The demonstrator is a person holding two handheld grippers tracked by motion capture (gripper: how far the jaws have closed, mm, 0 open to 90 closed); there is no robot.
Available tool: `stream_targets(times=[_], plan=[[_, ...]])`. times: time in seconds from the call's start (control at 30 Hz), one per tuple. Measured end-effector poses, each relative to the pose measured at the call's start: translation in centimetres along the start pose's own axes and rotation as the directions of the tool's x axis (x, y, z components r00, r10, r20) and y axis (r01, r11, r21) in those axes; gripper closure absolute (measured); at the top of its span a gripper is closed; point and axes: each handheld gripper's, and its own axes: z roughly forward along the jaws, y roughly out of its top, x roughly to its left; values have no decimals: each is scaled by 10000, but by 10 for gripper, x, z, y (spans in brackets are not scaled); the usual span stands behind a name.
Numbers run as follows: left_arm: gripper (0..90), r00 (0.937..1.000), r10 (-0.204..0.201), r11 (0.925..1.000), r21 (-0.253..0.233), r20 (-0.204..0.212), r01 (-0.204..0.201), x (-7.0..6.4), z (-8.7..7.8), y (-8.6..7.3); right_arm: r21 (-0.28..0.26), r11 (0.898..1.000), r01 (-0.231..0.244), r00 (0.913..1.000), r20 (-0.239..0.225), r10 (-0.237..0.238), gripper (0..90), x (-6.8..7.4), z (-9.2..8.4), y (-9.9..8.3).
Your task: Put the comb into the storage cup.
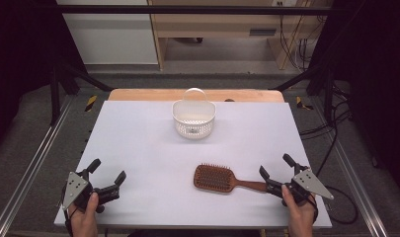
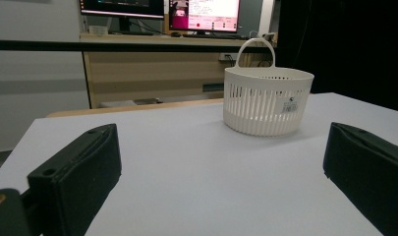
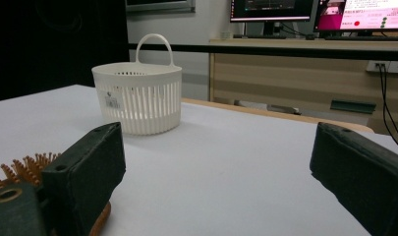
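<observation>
Here, right gripper [image 1: 276, 170] spread wide, wooden hairbrush [image 1: 222, 178] lying just left of its jaws, handle end beside the nearer jaw, left gripper [image 1: 107, 170] spread too, white basket [image 1: 193, 118] well ahead.

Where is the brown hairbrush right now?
In the high view the hairbrush lies flat on the white table, near its front edge on the right. Its handle points at the right gripper, and the white basket stands farther back.
</observation>
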Motion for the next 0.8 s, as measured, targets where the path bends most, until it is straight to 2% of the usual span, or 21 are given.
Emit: stream_targets(times=[0.13,0.33,0.43,0.53,0.6,0.73,0.8], plan=[[9,10000,-4,10000,-40,-6,4,-1,0,1,119,9999,7,10000,14,-7,63,0,1,-1],[10,9997,224,9997,81,29,-224,-4,3,1,242,9994,-239,9997,93,237,52,-1,0,0],[12,9994,319,9994,135,126,-321,-6,5,4,454,9985,-297,9995,-113,303,58,0,2,-1],[12,9981,577,9982,176,215,-581,-11,6,5,586,9981,-211,9996,-188,223,61,1,2,-1],[18,9972,749,9971,95,-5,-749,-15,4,6,839,9964,-156,9999,-38,160,64,3,1,0],[18,9982,593,9982,-79,-116,-594,-14,3,7,1195,9928,-121,9999,97,111,70,6,1,3],[16,9980,628,9980,11,-99,-628,-13,4,6,1592,9871,164,9998,61,-176,69,10,3,4]])
